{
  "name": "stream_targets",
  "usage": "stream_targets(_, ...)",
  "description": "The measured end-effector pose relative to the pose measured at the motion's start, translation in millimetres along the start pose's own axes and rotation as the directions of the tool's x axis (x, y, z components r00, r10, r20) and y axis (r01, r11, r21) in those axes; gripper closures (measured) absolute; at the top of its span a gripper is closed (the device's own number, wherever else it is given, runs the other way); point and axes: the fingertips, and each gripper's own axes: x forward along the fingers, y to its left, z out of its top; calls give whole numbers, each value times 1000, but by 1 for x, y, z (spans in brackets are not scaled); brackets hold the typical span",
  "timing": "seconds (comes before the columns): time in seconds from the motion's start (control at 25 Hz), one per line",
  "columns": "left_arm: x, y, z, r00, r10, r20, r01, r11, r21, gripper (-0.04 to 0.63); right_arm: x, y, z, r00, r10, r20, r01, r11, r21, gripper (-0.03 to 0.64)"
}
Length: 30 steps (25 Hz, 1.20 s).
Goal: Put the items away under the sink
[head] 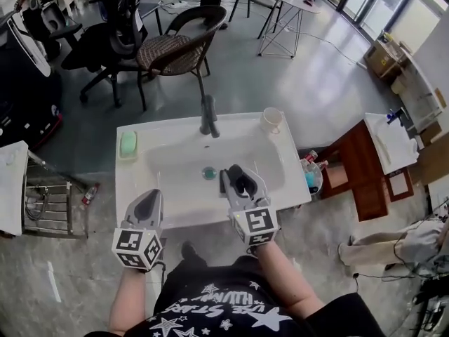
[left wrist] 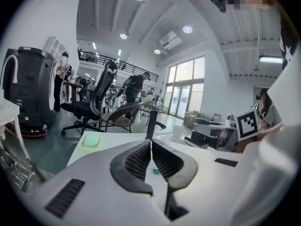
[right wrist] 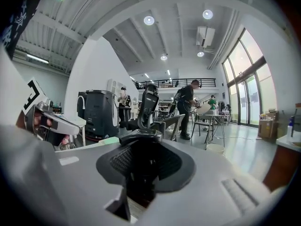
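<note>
My right gripper [head: 236,176] hovers over the white sink basin [head: 175,161], just right of the green drain [head: 209,173]. It is shut on a black object [head: 224,182] whose kind I cannot tell; in the right gripper view this dark object [right wrist: 141,173] fills the gap between the pads. My left gripper [head: 151,196] is over the counter's front left edge, shut with nothing in it; its tips meet [left wrist: 151,142]. On the counter sit a green soap [head: 128,144] at the left and a white cup [head: 271,120] at the back right. A dark faucet [head: 208,116] stands behind the basin.
A bin of bottles [head: 312,175] and a wooden cabinet [head: 359,167] stand right of the sink. A metal rack [head: 48,203] is at the left. Behind the sink are a wicker chair [head: 175,48] and an office chair [head: 105,41]. A person [right wrist: 187,108] stands far back.
</note>
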Motion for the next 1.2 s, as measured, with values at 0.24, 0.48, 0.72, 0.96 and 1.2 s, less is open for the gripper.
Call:
stream_targets(0.24, 0, -60, -19, 998, 57, -3, -58, 998, -28, 580, -35, -35, -10, 999, 51, -1, -51, 999, 3, 520)
stream_targets(0.48, -17, -112, -43, 990, 143, -11, -143, 989, -38, 579, -72, -67, -28, 993, 120, 3, -120, 993, 14, 520)
stream_targets(0.72, -45, -165, -60, 966, 257, 12, -256, 965, -65, 580, -118, -81, -35, 973, 228, 27, -228, 973, 16, 520)
stream_targets(0.96, -69, -217, -75, 941, 338, 24, -335, 939, -83, 579, -162, -93, -57, 951, 308, 10, -308, 951, 19, 520)
stream_targets(1.2, -91, -246, -90, 922, 386, 17, -384, 920, -80, 580, -187, -83, -70, 925, 380, 1, -380, 925, 4, 520)
